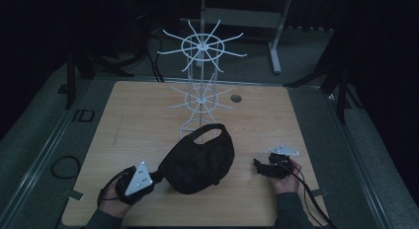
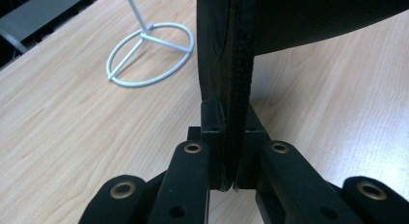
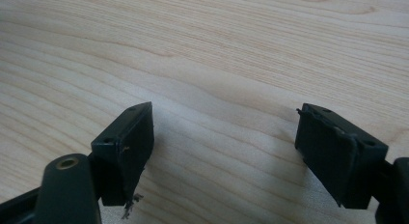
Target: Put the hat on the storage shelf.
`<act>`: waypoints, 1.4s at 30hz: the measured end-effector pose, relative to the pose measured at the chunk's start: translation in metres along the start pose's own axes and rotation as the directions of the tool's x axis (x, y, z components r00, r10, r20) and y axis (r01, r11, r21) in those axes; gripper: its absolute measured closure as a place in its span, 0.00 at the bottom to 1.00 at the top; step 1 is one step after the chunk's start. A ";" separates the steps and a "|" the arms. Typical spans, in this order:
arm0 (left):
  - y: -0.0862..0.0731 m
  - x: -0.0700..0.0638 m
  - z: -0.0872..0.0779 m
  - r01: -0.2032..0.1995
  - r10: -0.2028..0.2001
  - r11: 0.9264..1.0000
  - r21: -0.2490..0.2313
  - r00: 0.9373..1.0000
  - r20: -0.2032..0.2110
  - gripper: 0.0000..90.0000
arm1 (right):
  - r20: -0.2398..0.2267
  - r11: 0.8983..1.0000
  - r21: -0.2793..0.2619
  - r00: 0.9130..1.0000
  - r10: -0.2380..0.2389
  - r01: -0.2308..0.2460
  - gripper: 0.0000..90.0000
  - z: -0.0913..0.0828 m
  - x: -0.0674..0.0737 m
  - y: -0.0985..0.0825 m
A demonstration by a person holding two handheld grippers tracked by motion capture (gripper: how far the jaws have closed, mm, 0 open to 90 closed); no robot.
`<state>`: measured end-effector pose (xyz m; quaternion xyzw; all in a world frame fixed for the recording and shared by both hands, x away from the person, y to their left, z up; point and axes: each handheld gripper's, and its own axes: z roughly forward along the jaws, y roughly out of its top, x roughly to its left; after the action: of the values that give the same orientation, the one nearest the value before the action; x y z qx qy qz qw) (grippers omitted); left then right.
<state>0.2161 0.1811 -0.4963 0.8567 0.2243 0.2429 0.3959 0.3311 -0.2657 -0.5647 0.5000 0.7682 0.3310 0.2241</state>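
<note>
A black cap [image 1: 200,157] lies on the wooden table [image 1: 143,115] in front of a white wire hanging stand [image 1: 201,66]. My left gripper [image 1: 154,177] at the front left is shut on the cap's brim. In the left gripper view the stitched brim edge [image 2: 236,64] stands upright, clamped between the two jaws of the left gripper [image 2: 230,137]. My right gripper [image 1: 258,166] rests at the front right, apart from the cap. In the right gripper view the right gripper [image 3: 224,132] stands open wide over bare wood, with nothing between its jaws.
The stand's ring base [image 2: 149,52] sits on the table behind the cap. A small round grommet [image 1: 235,98] is set into the table at the back right. A grey bench [image 1: 247,17] stands beyond the table in the dark room.
</note>
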 end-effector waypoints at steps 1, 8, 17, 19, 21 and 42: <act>0.000 0.000 0.000 0.000 0.000 1.000 0.000 1.000 0.000 0.96 | 0.000 1.000 0.000 1.000 0.000 0.000 0.24 0.000 0.000 0.000; 0.009 0.001 -0.003 0.026 -0.025 0.999 -0.038 0.999 0.035 0.96 | 0.000 1.000 -0.001 1.000 -0.001 0.001 0.23 0.000 0.000 0.000; 0.021 0.003 -0.007 0.043 -0.040 0.996 -0.073 0.998 0.048 0.96 | -0.001 1.000 -0.001 1.000 0.001 -0.001 0.24 0.000 0.000 0.000; 0.023 0.004 -0.007 0.062 -0.057 0.994 -0.085 0.996 0.062 0.96 | -0.001 1.000 -0.001 1.000 0.001 -0.001 0.24 0.000 0.000 0.000; 0.025 0.006 -0.008 0.076 -0.070 0.993 -0.093 0.995 0.068 0.96 | -0.002 1.000 -0.002 1.000 -0.001 0.001 0.23 0.000 0.000 0.000; 0.055 0.015 -0.020 0.091 -0.076 0.984 -0.155 0.992 0.103 0.96 | -0.002 1.000 -0.001 1.000 0.003 -0.003 0.24 0.001 0.000 0.001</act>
<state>0.2270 0.1687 -0.4379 0.8229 0.2206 0.2013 0.4833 0.3320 -0.2651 -0.5645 0.5006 0.7676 0.3324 0.2231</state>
